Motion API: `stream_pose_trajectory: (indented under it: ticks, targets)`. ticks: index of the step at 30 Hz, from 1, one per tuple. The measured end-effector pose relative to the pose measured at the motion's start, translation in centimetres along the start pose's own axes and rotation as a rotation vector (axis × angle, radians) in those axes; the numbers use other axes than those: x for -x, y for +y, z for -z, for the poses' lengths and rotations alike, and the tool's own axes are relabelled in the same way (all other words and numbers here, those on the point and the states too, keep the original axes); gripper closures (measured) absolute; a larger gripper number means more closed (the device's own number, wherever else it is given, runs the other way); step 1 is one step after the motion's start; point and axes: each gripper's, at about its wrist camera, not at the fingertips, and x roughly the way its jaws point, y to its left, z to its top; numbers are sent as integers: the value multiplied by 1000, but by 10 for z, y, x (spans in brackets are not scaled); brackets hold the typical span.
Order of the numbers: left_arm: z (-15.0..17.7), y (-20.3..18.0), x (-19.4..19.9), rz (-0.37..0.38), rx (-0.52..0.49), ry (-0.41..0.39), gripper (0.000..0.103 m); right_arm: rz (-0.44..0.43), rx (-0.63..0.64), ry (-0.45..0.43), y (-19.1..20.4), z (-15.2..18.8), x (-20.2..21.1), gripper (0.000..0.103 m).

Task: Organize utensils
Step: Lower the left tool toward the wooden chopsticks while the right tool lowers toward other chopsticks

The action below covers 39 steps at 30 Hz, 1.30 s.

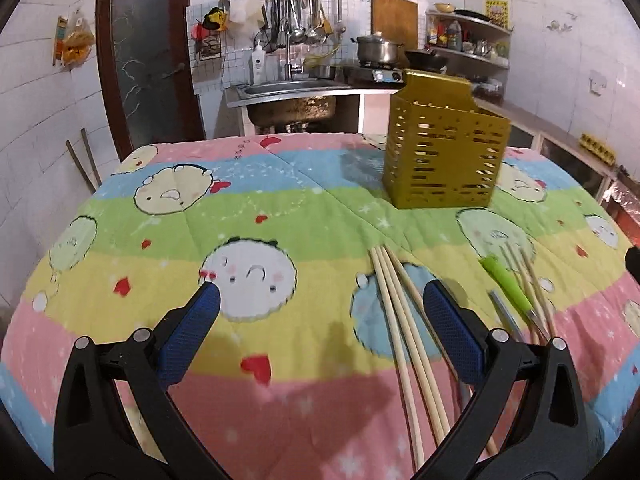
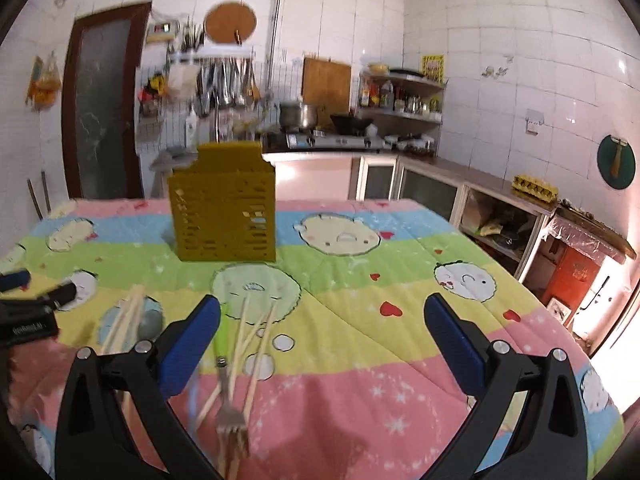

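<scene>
A yellow slotted utensil holder (image 1: pixel 444 152) stands upright on the table's far side; it also shows in the right wrist view (image 2: pixel 224 216). Several wooden chopsticks (image 1: pixel 404 320) lie on the cloth between my left gripper's fingers, near the right one. More chopsticks and a green-handled fork (image 1: pixel 508 284) lie further right. My left gripper (image 1: pixel 320 300) is open and empty above the cloth. My right gripper (image 2: pixel 322 312) is open and empty. The green-handled fork (image 2: pixel 224 344) and loose chopsticks (image 2: pixel 256 336) lie just inside its left finger. The left gripper shows at that view's left edge (image 2: pixel 28 304).
The table is covered by a striped cartoon cloth (image 1: pixel 240 208). Behind it stand a steel sink (image 1: pixel 288 92), a stove with a pot (image 1: pixel 378 50), a dark door (image 1: pixel 144 56) and shelves on the right (image 2: pixel 404 100). Low cabinets (image 2: pixel 500 208) run along the right wall.
</scene>
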Motion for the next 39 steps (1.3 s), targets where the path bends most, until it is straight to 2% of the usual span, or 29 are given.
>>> stream_pose_trajectory:
  ticks: [6,9,14,27,33,39]
  targets:
    - [-21,-6,-41,17,-19,98,5,-37,-37,136,1,-7,-57,4]
    - [-18,-8,-59,33,-24,161,5,-21,-32,193,4,1,-85,4]
    - [-9,-9,-79,5,-40,211,5,-25,-64,321,3,16,-123,4]
    - [-1,-1,-97,27,-15,252,4,16,-22,407,13,27,-137,4]
    - [-1,-5,-109,9,-14,286,4,36,8,423,20,27,-139,4]
    - [-2,-6,-111,7,-20,296,4,17,-31,434,18,26,-139,5]
